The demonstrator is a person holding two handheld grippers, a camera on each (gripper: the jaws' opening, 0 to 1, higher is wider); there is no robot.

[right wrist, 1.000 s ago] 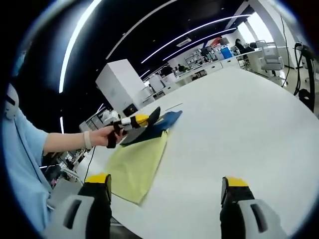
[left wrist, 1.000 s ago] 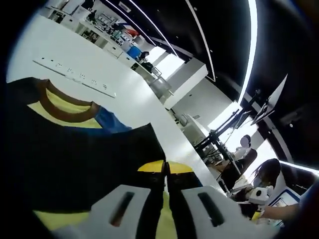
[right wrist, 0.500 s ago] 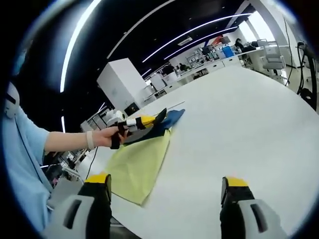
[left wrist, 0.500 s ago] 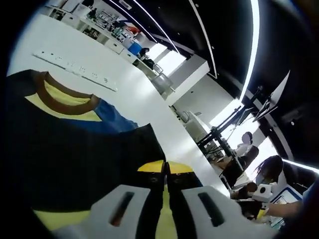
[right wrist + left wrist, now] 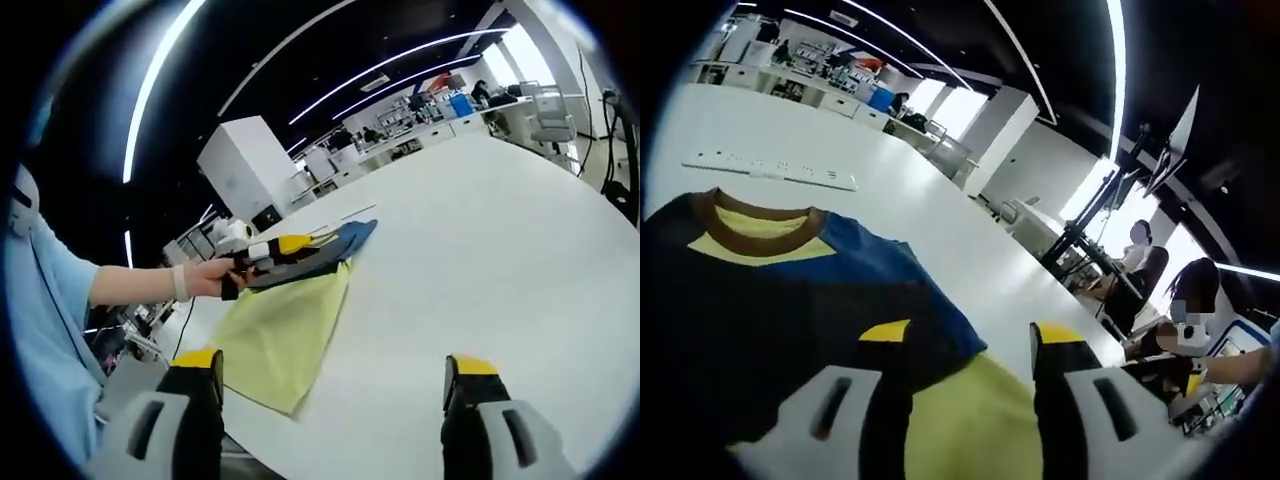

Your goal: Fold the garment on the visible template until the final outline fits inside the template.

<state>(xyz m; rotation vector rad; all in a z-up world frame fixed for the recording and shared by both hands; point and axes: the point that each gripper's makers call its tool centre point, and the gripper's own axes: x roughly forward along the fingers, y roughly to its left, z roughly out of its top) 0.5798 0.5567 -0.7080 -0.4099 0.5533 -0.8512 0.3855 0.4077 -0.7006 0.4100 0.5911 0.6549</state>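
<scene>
In the left gripper view, the left gripper (image 5: 965, 350) has its yellow-tipped jaws spread apart, low over the dark navy and blue T-shirt with a brown collar band and yellow inner lining (image 5: 760, 290), which lies spread on the white surface (image 5: 940, 240). The collar points away from the camera, and the pale yellow sheet template (image 5: 980, 420) shows between the jaws, just beside the garment's near edge. A long white strip with small dark marks (image 5: 770, 172) lies on the surface beyond the collar, apart from the shirt.

In the right gripper view, the right gripper (image 5: 330, 375) hovers with its jaws wide apart and nothing between them, well apart from the garment. Farther off, a person's hand (image 5: 205, 277) (sleeve light blue, a pale band at the wrist) holds the left gripper (image 5: 285, 250) at the T-shirt (image 5: 335, 245), which rests on the far end of the yellow template (image 5: 285, 335) near the surface's (image 5: 480, 260) edge
</scene>
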